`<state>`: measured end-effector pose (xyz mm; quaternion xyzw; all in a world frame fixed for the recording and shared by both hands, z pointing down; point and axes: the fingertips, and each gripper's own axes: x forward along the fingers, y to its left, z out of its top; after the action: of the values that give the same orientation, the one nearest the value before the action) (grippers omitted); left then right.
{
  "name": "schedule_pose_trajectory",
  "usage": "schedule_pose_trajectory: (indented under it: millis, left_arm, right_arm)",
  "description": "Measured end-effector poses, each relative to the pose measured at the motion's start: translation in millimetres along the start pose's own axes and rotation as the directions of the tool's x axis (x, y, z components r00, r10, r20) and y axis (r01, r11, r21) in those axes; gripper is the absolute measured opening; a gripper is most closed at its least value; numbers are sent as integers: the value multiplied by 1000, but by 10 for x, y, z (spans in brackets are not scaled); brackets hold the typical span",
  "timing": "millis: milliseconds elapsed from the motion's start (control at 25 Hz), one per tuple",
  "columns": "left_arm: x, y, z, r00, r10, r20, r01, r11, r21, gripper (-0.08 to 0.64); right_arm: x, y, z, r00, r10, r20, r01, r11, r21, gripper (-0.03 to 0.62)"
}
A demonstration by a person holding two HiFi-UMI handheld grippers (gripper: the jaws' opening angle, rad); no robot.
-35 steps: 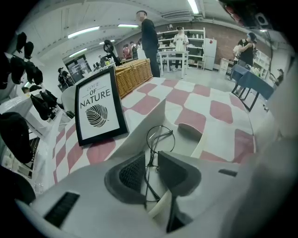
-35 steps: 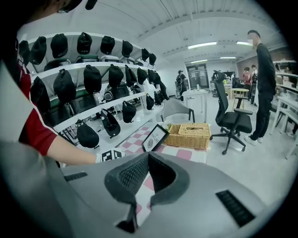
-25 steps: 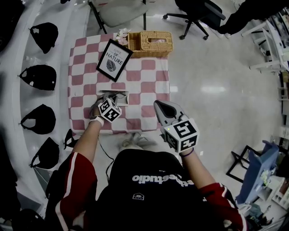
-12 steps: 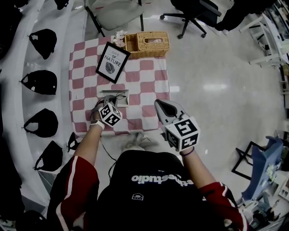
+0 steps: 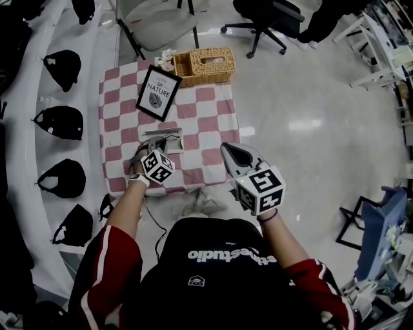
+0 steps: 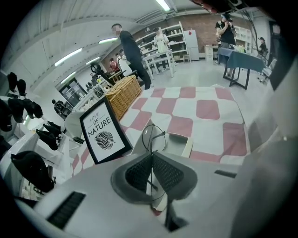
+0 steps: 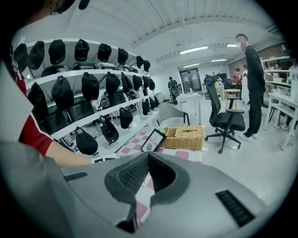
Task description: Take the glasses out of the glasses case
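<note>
An open grey glasses case lies on the pink-and-white checked table, near its front left. My left gripper hangs just on the near side of the case. It is shut on thin wire-framed glasses: one temple runs down between the pads and a round lens stands up above the case. My right gripper hovers at the table's front right corner, shut, with nothing in it.
A black-framed "Love of Nature" picture leans at the back left. A wicker basket stands at the back edge. Shelves of black caps run along the left. A grey chair and an office chair stand beyond.
My left gripper has drawn back slightly toward me from the case. The right gripper has stayed put. The head view has shifted a little.
</note>
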<state>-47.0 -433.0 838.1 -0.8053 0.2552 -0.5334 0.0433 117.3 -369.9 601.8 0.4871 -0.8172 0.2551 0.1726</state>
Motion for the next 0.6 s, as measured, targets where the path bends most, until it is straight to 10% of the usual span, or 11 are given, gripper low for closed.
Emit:
schedule_pose_trajectory:
  millis: [600]
  left_arm:
    - [-762,-24,188,989,74,129,-65,995,-72,15]
  right_arm:
    - [-343,441,197,998,-1,67,6,998,-70,0]
